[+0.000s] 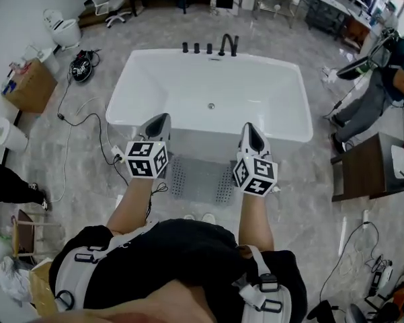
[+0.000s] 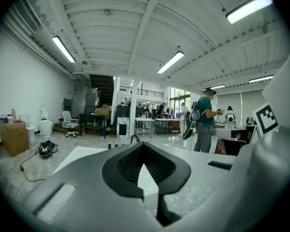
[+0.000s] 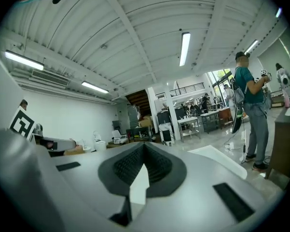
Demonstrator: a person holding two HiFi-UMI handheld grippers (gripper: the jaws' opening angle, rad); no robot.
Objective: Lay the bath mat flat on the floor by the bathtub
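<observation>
A grey perforated bath mat (image 1: pixel 200 178) lies flat on the marble floor right against the front of the white bathtub (image 1: pixel 141 79). Both grippers are held up above it, pointing toward the tub, and touch nothing. My left gripper (image 1: pixel 157 121) hangs over the mat's left edge, its jaws shut and empty. Over the mat's right edge, my right gripper (image 1: pixel 251 131) is likewise shut with nothing in it. In the left gripper view the left gripper (image 2: pixel 144 146) shows its dark pads together. The right gripper (image 3: pixel 145 148) looks the same in the right gripper view.
A black faucet (image 1: pixel 227 44) stands at the tub's far rim. A cardboard box (image 1: pixel 28 85), a toilet (image 1: pixel 62 27) and floor cables (image 1: pixel 81 121) are at the left. A dark cabinet (image 1: pixel 364 168) and a person (image 1: pixel 384 79) are at the right.
</observation>
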